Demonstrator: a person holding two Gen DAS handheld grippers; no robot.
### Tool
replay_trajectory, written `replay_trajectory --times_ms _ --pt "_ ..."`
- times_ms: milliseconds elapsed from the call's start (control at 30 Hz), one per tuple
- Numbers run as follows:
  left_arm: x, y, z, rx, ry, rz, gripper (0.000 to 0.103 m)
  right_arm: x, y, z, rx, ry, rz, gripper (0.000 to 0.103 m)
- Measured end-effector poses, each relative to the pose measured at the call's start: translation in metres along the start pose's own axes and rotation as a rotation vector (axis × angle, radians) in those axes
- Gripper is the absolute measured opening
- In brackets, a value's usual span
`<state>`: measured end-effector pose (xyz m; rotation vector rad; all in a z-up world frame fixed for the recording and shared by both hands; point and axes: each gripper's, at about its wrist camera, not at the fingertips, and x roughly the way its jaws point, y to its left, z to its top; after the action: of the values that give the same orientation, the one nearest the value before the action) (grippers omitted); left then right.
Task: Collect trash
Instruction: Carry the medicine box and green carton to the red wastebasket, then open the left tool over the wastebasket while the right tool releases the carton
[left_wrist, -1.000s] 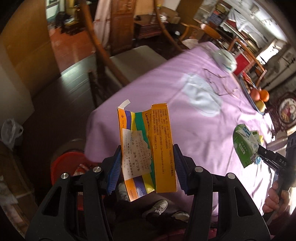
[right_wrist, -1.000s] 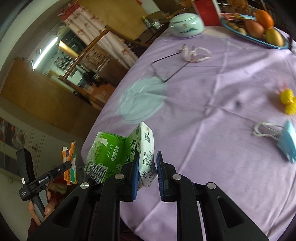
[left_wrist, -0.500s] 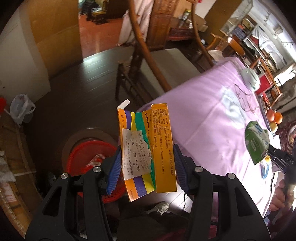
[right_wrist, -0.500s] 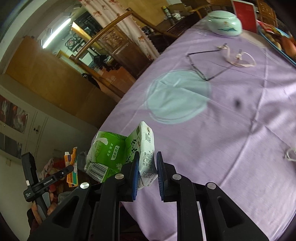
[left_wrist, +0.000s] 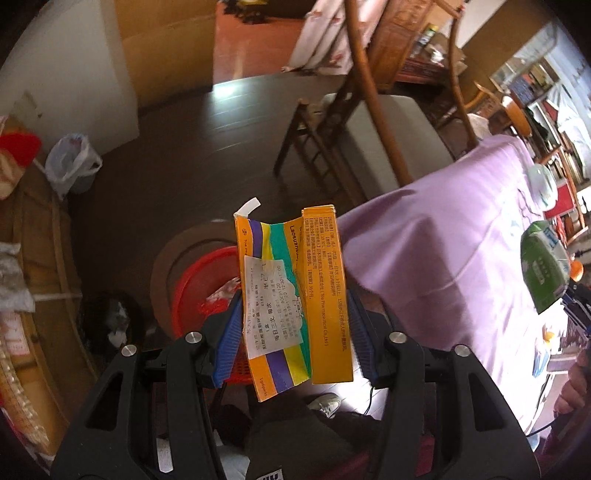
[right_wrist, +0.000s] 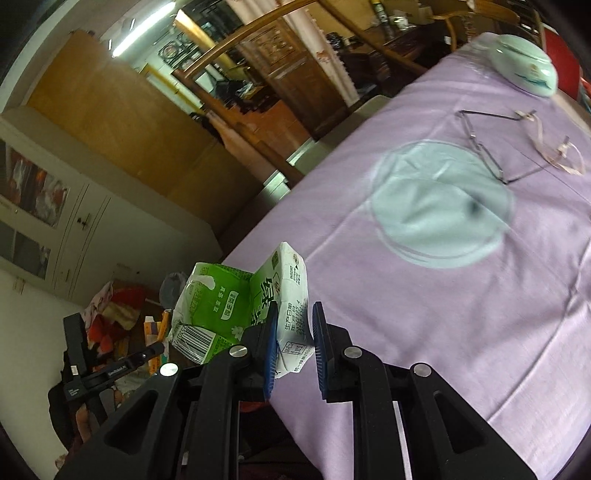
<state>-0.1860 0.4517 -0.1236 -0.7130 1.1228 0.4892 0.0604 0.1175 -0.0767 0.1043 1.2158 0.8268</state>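
— The left gripper: what was it doing?

— It had a flattened orange medicine box, with a white pharmacy label stuck on it, upright between its blue pads. The jaws were easing apart, yet the box still sat between them. It hung over the dark floor, with a red plastic basket right behind and below it, some scraps already inside.

— And the right gripper?

— Narrow, pinched on the white end of a crushed green tea carton. The carton was clear of the purple tablecloth, out past the table's edge.

— What lay on the table?

— A pair of glasses and a pale green lidded bowl further back. A wooden chair with a grey cushion stood at the table's side, and a white plastic bag sat on the floor by the wall.
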Motion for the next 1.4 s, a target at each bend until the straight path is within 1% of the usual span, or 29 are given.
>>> replay_trajectory --times_ms 67,200,267,433,600,667,700,733,767,833,900,1067,1233,1367,1400 --pt "0.000 0.007 -0.003 -0.009 0.010 0.013 0.058 0.006 0.007 0.002 -0.014 0.013 0.004 0.018" --pt "0.001 0.017 -0.011 -0.033 0.027 0.053 0.077 0.017 0.021 0.004 -0.042 0.039 0.019 0.018" --pt "-0.003 0.025 -0.014 -0.055 0.026 0.056 0.080 0.023 0.030 0.005 -0.061 0.055 0.031 0.018" --pt "-0.010 0.043 -0.014 -0.112 0.015 0.080 0.082 0.043 0.061 0.001 -0.128 0.113 0.068 0.018" --pt "-0.022 0.068 -0.021 -0.179 -0.009 0.104 0.082 0.073 0.111 -0.009 -0.238 0.210 0.132 0.018" --pt "-0.027 0.075 -0.022 -0.195 -0.019 0.117 0.082 0.087 0.136 -0.015 -0.303 0.270 0.159 0.022" --pt "-0.028 0.079 -0.021 -0.201 -0.023 0.122 0.082 0.092 0.147 -0.018 -0.337 0.288 0.161 0.026" --pt "-0.030 0.082 -0.021 -0.206 -0.028 0.127 0.082 0.093 0.155 -0.019 -0.357 0.285 0.161 0.037" --pt "-0.032 0.084 -0.020 -0.207 -0.033 0.133 0.082 0.091 0.160 -0.018 -0.367 0.277 0.163 0.043" --pt "-0.034 0.083 -0.017 -0.198 -0.041 0.140 0.082 0.084 0.167 -0.017 -0.390 0.253 0.162 0.044" --pt "-0.035 0.078 -0.011 -0.178 -0.049 0.133 0.082 0.075 0.163 -0.012 -0.389 0.221 0.138 0.045" --pt "-0.026 0.051 0.011 -0.094 -0.058 0.089 0.082 0.054 0.122 -0.003 -0.268 0.168 0.077 0.046" --pt "-0.013 -0.005 0.038 0.054 -0.053 0.023 0.082 0.012 0.068 -0.006 -0.131 0.066 0.004 0.049" --pt "-0.002 -0.061 0.053 0.197 -0.044 -0.039 0.082 -0.032 0.017 -0.021 0.008 -0.035 -0.062 0.051" --pt "0.001 -0.073 0.054 0.228 -0.041 -0.049 0.082 -0.037 0.010 -0.026 0.035 -0.053 -0.073 0.052"
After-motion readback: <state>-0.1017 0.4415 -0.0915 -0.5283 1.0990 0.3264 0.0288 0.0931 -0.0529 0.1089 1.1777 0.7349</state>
